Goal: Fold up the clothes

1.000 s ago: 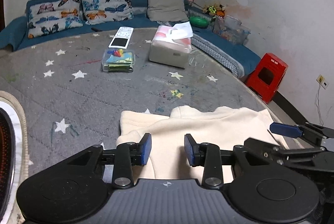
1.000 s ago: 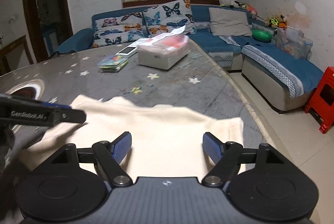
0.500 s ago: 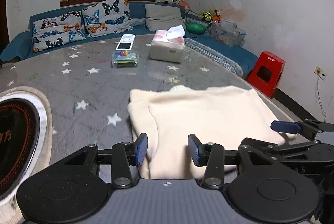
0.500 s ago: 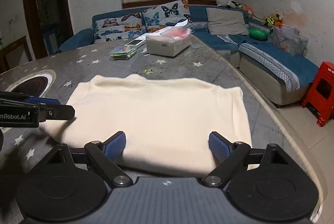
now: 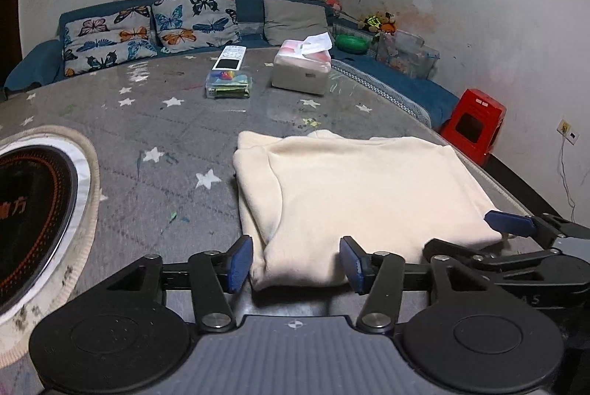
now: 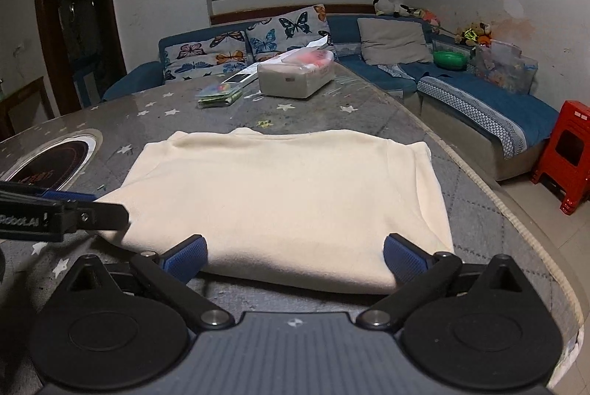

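Cream fleece garment (image 6: 287,196), folded into a thick rectangle, lies flat on the grey star-patterned table (image 5: 147,122) near its right-hand edge. The left gripper (image 5: 295,264) sits at the garment's near left corner, its blue-padded fingers (image 5: 239,260) spread moderately and holding nothing. The right gripper (image 6: 293,255) faces the near edge with fingers (image 6: 186,253) wide apart, empty. Beyond the garment stand a beige tissue box (image 5: 300,74) and a small clear plastic case (image 5: 228,85).
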A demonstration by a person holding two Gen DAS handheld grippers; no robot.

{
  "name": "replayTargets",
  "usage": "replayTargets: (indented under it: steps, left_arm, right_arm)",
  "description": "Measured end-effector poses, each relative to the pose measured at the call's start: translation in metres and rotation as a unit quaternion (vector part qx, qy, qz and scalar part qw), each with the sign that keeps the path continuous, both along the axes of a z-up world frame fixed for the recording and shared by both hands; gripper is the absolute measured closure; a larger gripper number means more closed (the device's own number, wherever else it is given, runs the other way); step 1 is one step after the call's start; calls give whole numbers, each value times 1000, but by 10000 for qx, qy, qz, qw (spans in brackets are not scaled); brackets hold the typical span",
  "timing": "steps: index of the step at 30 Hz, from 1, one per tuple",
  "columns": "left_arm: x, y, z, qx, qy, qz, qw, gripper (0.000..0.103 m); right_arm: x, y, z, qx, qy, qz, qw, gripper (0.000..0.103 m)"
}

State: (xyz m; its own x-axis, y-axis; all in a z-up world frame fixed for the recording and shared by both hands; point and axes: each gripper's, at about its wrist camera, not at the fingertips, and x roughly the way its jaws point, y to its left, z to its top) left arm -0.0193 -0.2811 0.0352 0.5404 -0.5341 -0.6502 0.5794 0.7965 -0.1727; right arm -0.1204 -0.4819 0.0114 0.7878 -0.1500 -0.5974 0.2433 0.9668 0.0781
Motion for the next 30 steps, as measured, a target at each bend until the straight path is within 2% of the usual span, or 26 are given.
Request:
replayTargets:
  steps: [7, 9, 15, 18, 30]
  left_arm:
    - [-15, 8, 6, -18, -57, 41, 10000, 23]
    - [-21, 10, 7, 5, -130, 37, 9999, 14]
    - [-31, 18, 9, 45, -242, 58, 9997, 4]
    - [-36, 22, 10, 89, -288, 91, 9995, 0]
    - [-51, 38, 6, 102, -204, 245, 9994, 0]
  right_arm:
    - [-5, 3, 1, -19, -27, -93, 10000, 0]
    - [-8, 4, 1, -22, -40, -120, 9999, 0]
    - [-17, 9, 2, 1, -122, -259, 9996, 0]
    - [-22, 11, 3, 38, -176, -317, 9993, 0]
    - [-43, 26, 4, 53, -352, -539, 9979, 0]
